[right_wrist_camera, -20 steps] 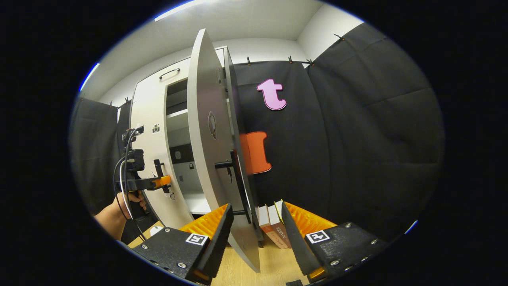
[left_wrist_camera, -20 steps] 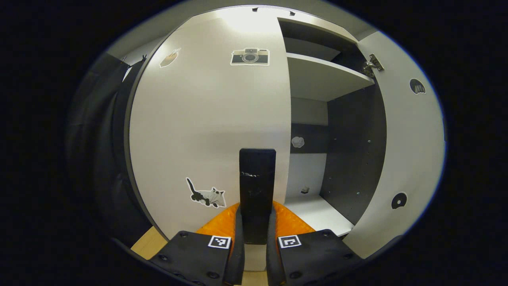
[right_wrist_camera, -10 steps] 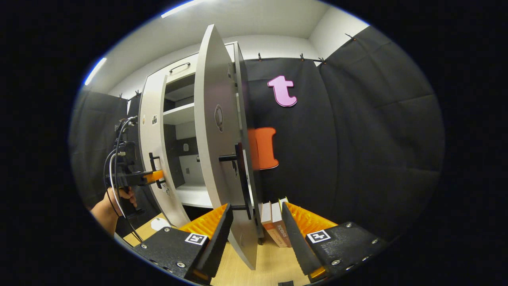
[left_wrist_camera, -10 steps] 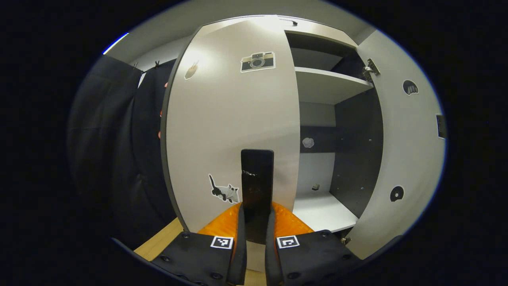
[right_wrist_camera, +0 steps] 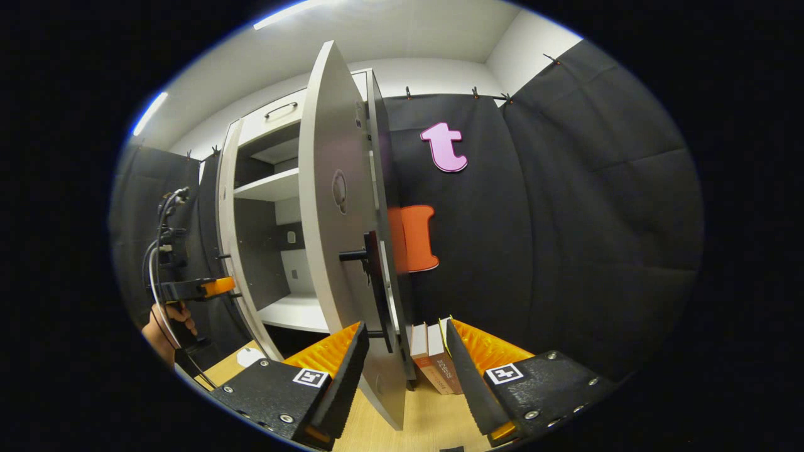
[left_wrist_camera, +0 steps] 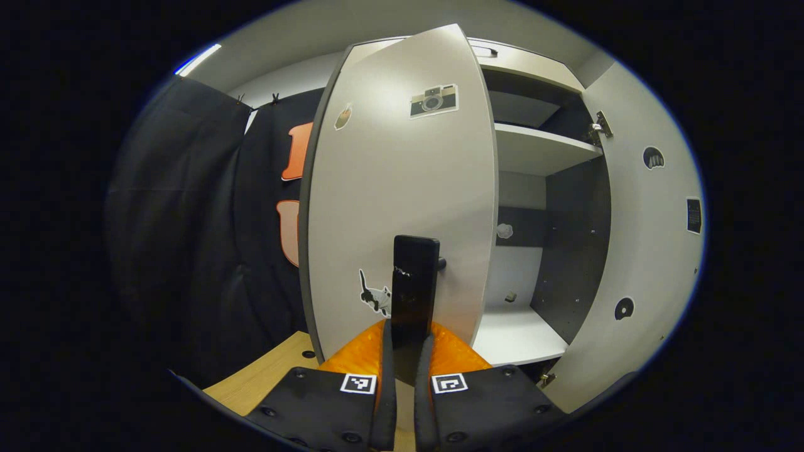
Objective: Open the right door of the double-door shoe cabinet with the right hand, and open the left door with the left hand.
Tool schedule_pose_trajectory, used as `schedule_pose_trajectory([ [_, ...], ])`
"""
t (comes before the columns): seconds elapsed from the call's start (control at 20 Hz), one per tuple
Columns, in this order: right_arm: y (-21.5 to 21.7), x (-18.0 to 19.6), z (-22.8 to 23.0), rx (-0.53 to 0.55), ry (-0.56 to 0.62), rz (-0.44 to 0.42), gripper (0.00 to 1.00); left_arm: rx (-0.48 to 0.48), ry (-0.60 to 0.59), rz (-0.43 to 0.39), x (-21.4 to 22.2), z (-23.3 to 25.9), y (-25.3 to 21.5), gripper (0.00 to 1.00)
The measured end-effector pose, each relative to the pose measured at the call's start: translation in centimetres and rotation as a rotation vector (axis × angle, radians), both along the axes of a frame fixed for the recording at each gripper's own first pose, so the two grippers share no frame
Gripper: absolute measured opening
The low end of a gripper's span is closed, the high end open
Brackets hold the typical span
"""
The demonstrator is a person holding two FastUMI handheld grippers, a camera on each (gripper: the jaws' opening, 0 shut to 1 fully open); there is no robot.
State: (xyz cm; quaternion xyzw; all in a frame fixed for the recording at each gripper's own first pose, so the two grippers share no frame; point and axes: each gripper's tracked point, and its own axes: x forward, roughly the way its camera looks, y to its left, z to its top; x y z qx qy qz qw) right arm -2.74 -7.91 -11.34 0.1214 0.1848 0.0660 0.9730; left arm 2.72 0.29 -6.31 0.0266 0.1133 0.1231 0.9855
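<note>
In the left gripper view the left door (left_wrist_camera: 402, 188), pale with a camera and a cat sticker, stands partly swung out. My left gripper (left_wrist_camera: 405, 331) is shut on its black vertical handle (left_wrist_camera: 414, 282). The right door (left_wrist_camera: 653, 251) hangs wide open at the right, baring the shelves (left_wrist_camera: 540, 147). In the right gripper view the right door (right_wrist_camera: 333, 238) is seen nearly edge-on, its black handle (right_wrist_camera: 375, 282) just ahead. My right gripper (right_wrist_camera: 402, 346) is open, its fingers wide apart on either side of the door's lower edge, not pressing it. The left gripper (right_wrist_camera: 201, 289), held by a hand (right_wrist_camera: 164, 323), sits at the left door (right_wrist_camera: 227, 238).
Several books (right_wrist_camera: 433, 364) stand on the wooden floor (right_wrist_camera: 433, 414) behind the right door, against the black cloth wall (right_wrist_camera: 565, 238). A drawer with a curved pull (right_wrist_camera: 279, 110) tops the cabinet. Black cloth (left_wrist_camera: 201, 251) hangs left of the left door.
The left door has swung further out with my left gripper shut on its handle, exposing more of the cabinet. The right gripper and right door have hardly moved.
</note>
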Motion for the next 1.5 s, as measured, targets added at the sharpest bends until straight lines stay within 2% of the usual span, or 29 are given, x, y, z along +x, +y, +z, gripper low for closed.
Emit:
schedule_pose_trajectory([
  [0.1,0.4,-0.1,0.1,0.014,-0.001,0.010,0.78,0.022,-0.004,0.021,-0.9,0.1,0.7,0.18],
  [0.4,1.2,0.1,-0.1,0.038,0.007,0.040,0.78,-0.008,0.002,0.087,-3.6,0.8,3.3,0.17],
  [0.7,1.1,-0.5,-0.2,0.047,0.017,0.054,0.78,0.073,-0.025,0.159,-5.7,1.8,6.9,0.17],
  [0.85,1.4,-0.9,0.1,0.048,0.027,0.020,0.78,0.089,-0.034,0.146,-6.3,2.0,7.7,0.12],
  [1.0,2.4,-1.5,1.2,0.048,0.024,-0.029,0.78,0.125,-0.039,0.105,-6.3,2.3,8.7,0.12],
  [1.15,3.9,-2.2,2.3,0.022,0.012,-0.058,0.79,0.104,-0.031,0.071,-6.9,2.3,9.9,0.10],
  [1.3,6.2,-3.2,3.1,0.007,0.006,-0.061,0.79,0.108,-0.039,0.076,-7.9,2.9,12.3,0.09],
  [1.4,7.3,-3.6,3.6,-0.005,-0.001,-0.064,0.79,0.064,-0.045,0.050,-8.2,2.7,13.6,0.08],
  [1.5,8.5,-4.0,4.2,-0.017,-0.004,-0.066,0.79,0.075,-0.051,0.021,-8.2,3.0,14.1,0.07],
])
